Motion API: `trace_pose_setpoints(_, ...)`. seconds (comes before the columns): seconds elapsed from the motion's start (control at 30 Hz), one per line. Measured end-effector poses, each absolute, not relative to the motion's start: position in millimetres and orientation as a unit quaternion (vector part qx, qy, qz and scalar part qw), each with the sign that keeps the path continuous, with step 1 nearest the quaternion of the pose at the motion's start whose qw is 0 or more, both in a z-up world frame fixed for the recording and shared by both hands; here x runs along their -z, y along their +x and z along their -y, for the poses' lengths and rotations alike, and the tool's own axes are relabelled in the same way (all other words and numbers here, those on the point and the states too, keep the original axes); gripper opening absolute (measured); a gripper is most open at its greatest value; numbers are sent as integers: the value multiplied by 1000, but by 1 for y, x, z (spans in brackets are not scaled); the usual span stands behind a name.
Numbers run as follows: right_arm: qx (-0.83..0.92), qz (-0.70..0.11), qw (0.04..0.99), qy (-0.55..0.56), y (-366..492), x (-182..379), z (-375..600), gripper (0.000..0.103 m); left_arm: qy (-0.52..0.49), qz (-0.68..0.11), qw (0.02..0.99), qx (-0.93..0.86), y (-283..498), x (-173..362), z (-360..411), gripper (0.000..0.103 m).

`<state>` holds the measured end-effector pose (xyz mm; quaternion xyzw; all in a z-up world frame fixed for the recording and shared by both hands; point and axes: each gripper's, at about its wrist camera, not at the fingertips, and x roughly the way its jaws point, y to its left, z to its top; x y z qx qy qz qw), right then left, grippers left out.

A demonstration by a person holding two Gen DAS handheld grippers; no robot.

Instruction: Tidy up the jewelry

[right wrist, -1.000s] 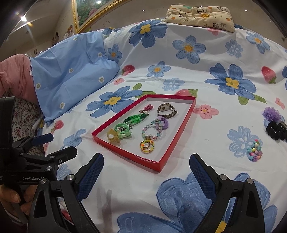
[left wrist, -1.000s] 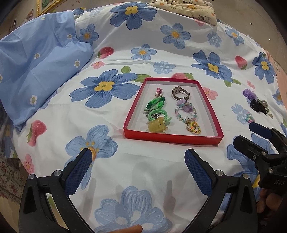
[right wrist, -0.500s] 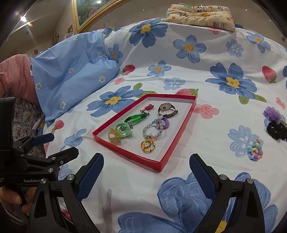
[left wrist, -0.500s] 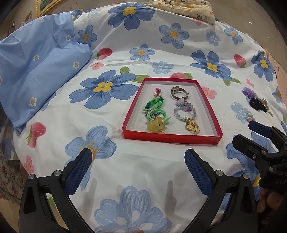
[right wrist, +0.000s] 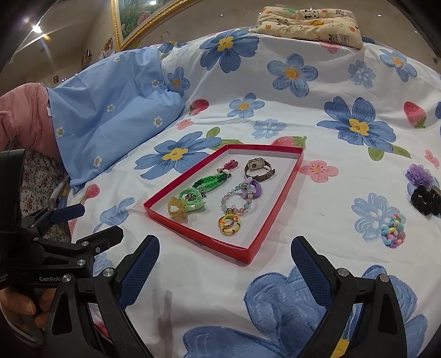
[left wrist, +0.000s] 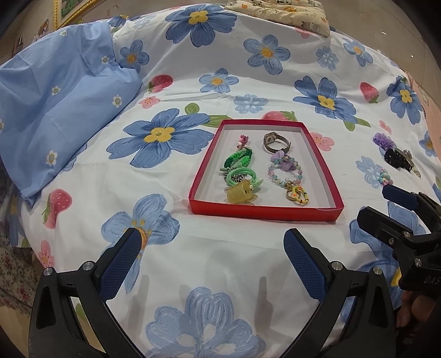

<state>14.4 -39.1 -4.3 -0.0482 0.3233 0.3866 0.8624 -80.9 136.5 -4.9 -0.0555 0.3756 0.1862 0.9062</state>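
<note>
A red tray (left wrist: 264, 213) (right wrist: 271, 217) lies on the flowered bedspread. It holds a watch (left wrist: 275, 141) (right wrist: 257, 168), green bracelets (left wrist: 238, 161) (right wrist: 209, 183), a yellow clip (left wrist: 241, 194) (right wrist: 176, 210), a bead bracelet (left wrist: 285, 172) (right wrist: 239, 197) and coloured rings (left wrist: 297, 194) (right wrist: 230, 224). Outside the tray to the right lie a beaded bracelet (right wrist: 394, 234) (left wrist: 384, 177), a black scrunchie (right wrist: 425, 199) (left wrist: 397, 159) and a purple scrunchie (right wrist: 419, 173) (left wrist: 383, 140). My left gripper (left wrist: 212, 260) is open and empty in front of the tray. My right gripper (right wrist: 226, 264) is open and empty near the tray's front right corner.
A light blue pillow (left wrist: 55, 110) (right wrist: 110, 110) lies at the left. A patterned cushion (right wrist: 308, 24) (left wrist: 284, 11) sits at the far edge of the bed. The bed edge drops off at the left, over a floral fabric (left wrist: 13, 270).
Both grippers have stayed open and nearly still; the views have shifted only slightly.
</note>
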Motion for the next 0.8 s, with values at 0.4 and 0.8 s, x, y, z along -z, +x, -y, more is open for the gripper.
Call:
trace_pose_setpoints(0.4, -387, -325, 861, -48, 14, 5, 38, 98, -57, -377, 905, -189, -80, 7, -142, 103)
trace_pose_setpoints(0.8, -387, -326, 861, -48, 13, 5, 37, 98, -56, -377, 905, -190, -80, 7, -141, 103)
